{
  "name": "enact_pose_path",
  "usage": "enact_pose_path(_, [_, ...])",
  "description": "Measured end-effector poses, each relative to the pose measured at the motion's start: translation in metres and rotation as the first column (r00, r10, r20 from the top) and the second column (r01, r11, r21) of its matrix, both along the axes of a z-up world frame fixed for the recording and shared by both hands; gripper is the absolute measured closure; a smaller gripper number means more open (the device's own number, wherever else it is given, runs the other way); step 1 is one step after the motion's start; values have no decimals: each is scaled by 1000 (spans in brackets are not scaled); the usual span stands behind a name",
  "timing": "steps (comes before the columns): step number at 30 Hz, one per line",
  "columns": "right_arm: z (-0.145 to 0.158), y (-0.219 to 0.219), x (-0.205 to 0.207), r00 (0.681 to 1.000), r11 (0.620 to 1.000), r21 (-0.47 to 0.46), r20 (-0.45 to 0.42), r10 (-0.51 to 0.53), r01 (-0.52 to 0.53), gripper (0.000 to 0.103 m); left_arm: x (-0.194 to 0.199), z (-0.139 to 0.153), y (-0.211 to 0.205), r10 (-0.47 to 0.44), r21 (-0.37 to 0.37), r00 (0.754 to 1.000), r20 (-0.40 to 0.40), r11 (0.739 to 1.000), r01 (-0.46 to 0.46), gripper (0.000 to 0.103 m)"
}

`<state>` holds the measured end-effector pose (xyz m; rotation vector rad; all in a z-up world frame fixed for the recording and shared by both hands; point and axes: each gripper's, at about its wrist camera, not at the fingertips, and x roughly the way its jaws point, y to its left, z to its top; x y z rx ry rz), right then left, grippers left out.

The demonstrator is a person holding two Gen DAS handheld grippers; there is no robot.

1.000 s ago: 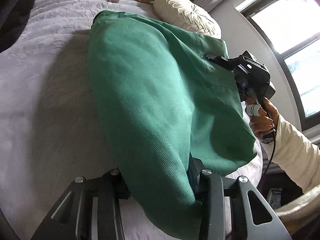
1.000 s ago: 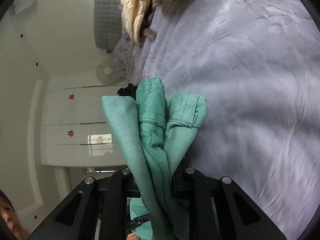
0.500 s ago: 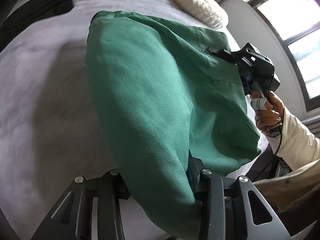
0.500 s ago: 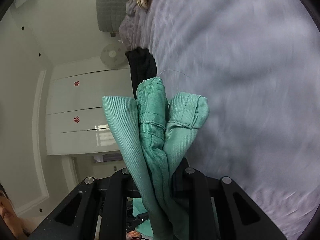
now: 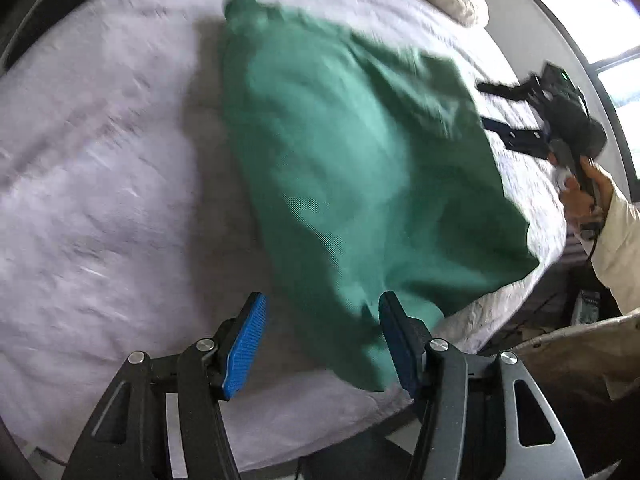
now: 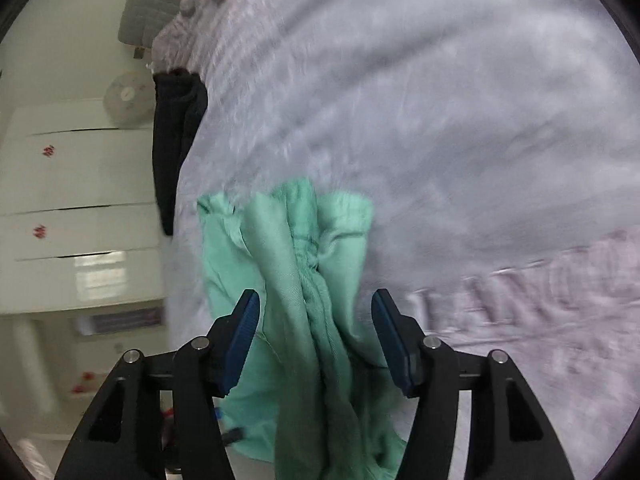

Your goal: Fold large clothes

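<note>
Your left gripper (image 5: pixel 320 336) is opening: its blue pads (image 5: pixel 244 344) stand apart and press on nothing. The near corner of the green garment (image 5: pixel 352 168) runs between them, close against the right-hand pad, with a clear gap to the left-hand one. Your right gripper (image 6: pixel 316 332) is opening too. A bunched, hemmed edge of the same garment (image 6: pixel 304 264) stands up in the gap between its fingers, and neither pad visibly pinches it.

Beyond the left fingertips the garment spreads away across the pale bedcover (image 5: pixel 100 168) as one broad, fairly smooth panel, its far end rounded near the head of the bed. To the right of those fingers your other hand (image 5: pixel 580 196) holds the right gripper just off the cloth's far right edge. Past the right fingertips lies bare cover, then a dark garment (image 6: pixel 176 128) hanging at the bed's side.

By the look of it, you are letting go after laying the garment over itself. How many layers lie there cannot be told. Likely left: flatten the bunched edge, then fold again to a compact size.
</note>
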<state>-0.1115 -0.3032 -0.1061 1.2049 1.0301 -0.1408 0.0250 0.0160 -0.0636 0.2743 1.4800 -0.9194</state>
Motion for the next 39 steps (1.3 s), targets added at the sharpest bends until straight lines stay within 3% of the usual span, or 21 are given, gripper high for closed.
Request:
enact_pose_path(2, [7,0,5,1000,1000,-25,28,13,-13,41,14,7,-6,46,-22,997,56,999,-44,43])
enact_pose_path(3, [6,3,13,999,999,-31,33,28,-27,46,25,8,-11,87,-33,992,91,996,-85,43])
enact_pose_path(6, [-3,9,31,998,997,-57,14,53,-53,100,50,-6,-37,176,-51,974,141,984,-170,43])
enact_pose_path(9, [-16,-2,30,999,992,-118,-19,32,-33,100,64,-32,-64,188,-23,966,179,982,-187,43])
enact_pose_path(13, [-55,-21,21,998,999,-41,-66,-16,13,100,57,-47,-86,168,-12,964,206,986,-169,43])
enact_pose_path(15, [-58,-25,14,998,1000,4,-51,-30,31,100,60,-46,-83,178,6,959,219,983,-184,35])
enact_pose_path(20, [-36,-26,3,996,999,15,-89,-27,28,97,48,-28,-67,153,51,958,241,984,-170,34])
enact_pose_path(26, [16,12,-24,987,991,-34,-98,124,-128,94,14,1,-39,76,60,972,221,994,-92,33])
enact_pose_path(27, [23,19,-30,984,987,-44,-103,147,-153,82,6,2,-36,61,63,975,212,995,-76,33])
enact_pose_path(28, [30,28,-35,979,983,-60,-110,169,-176,54,0,4,-34,51,67,978,203,996,-66,33])
enact_pose_path(29, [37,37,-42,976,977,-81,-110,188,-198,39,-5,2,-32,43,75,980,193,995,-58,33])
enact_pose_path(30, [43,46,-47,972,971,-97,-108,209,-220,34,-12,-2,-29,36,90,984,175,995,-53,34])
enact_pose_path(36, [44,95,-64,938,941,-94,-157,308,-325,40,-38,-13,-11,18,106,990,141,994,-33,33])
enact_pose_path(38, [36,108,-68,919,923,-133,-219,328,-361,60,-42,-16,-8,13,107,990,142,994,-28,28])
enact_pose_path(39, [33,110,-72,914,920,-145,-242,325,-365,81,-44,-18,-6,10,117,989,151,993,-28,24])
